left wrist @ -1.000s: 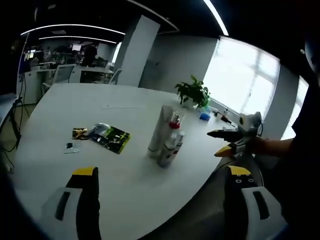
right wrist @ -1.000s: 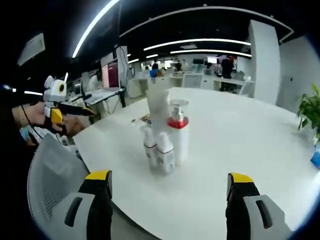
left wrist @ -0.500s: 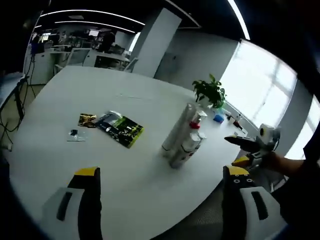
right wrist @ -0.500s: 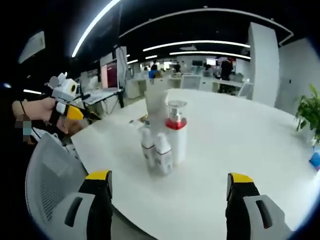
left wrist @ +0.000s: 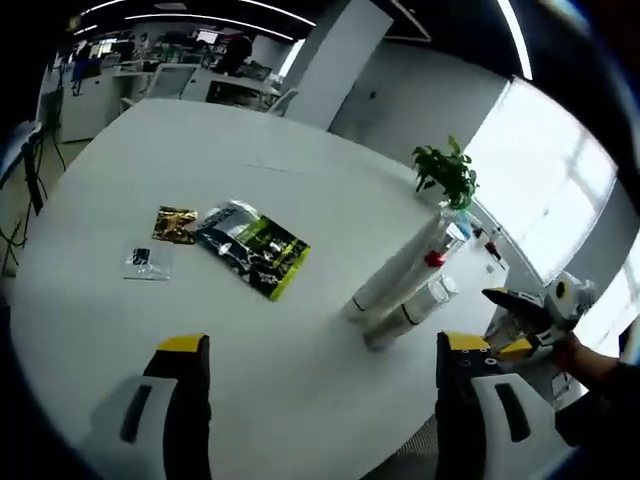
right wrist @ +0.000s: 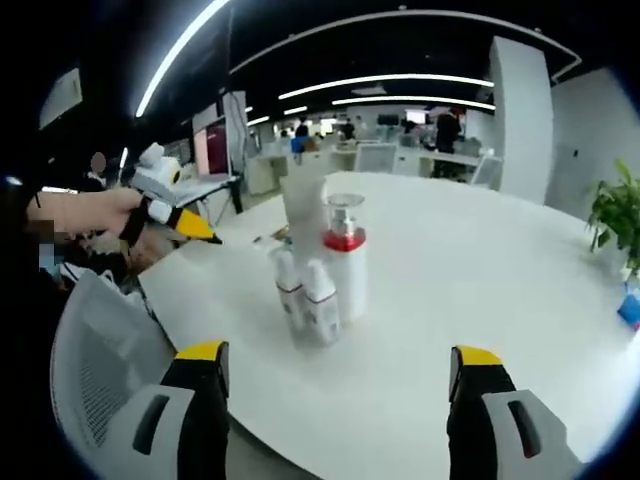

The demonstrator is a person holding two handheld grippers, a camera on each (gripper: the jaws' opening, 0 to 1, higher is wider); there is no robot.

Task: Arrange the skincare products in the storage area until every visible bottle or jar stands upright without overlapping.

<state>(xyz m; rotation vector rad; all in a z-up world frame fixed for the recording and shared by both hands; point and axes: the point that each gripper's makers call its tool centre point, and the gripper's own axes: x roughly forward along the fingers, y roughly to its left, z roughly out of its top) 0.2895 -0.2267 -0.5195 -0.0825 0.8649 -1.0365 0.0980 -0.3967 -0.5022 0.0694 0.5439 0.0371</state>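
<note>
- Left gripper [left wrist: 320, 355]: jaws spread, holding nothing, above the white table [left wrist: 120, 330].
- Right gripper [right wrist: 335, 365]: jaws spread, holding nothing.
- Bottles [right wrist: 320, 275] stand clustered upright at 12 o'clock of the right gripper.
- Pouch [left wrist: 252, 250] lies at 11 o'clock of the left gripper.

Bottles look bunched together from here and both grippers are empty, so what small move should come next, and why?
Probably bring the right gripper forward toward the cluster and pick one small white pump bottle to shift sideways. The two small bottles, the red-collared clear-cap pump bottle and the tall white tube stand upright but packed tightly on the white table. Both grippers are open and held back from the cluster.
</note>
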